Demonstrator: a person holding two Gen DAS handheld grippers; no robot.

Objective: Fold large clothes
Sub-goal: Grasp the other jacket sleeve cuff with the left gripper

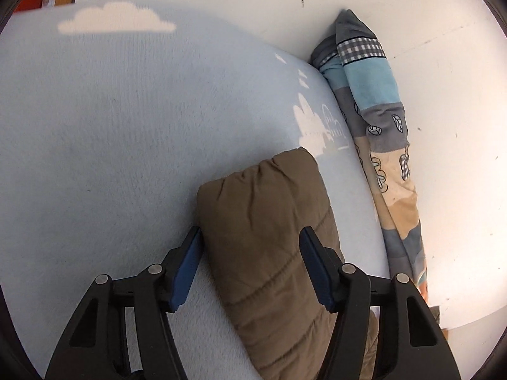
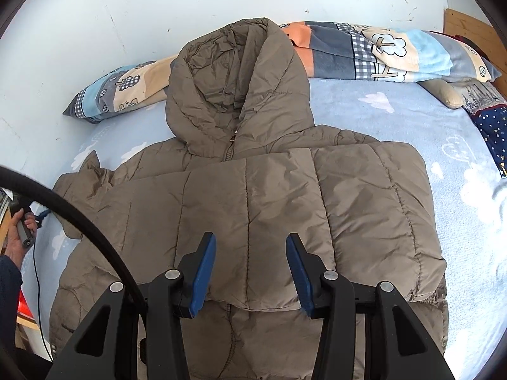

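Note:
A brown quilted hooded jacket point(image 2: 259, 196) lies face up on a light blue bed sheet point(image 2: 396, 117), hood toward the wall. One sleeve is folded across its chest. My right gripper point(image 2: 251, 266) is open, hovering over the folded sleeve's lower edge. My left gripper point(image 1: 250, 262) is open, its blue pads on either side of the other brown sleeve point(image 1: 269, 221), which lies stretched out on the sheet point(image 1: 111, 126). The jaws are not closed on the sleeve.
A rolled patterned blanket point(image 2: 380, 53) lies along the white wall point(image 2: 190, 0); it also shows in the left wrist view point(image 1: 377, 120). A dark starry pillow point(image 2: 494, 126) is at the right. A hand point(image 2: 16, 240) and a black cable point(image 2: 79, 228) are at the left edge.

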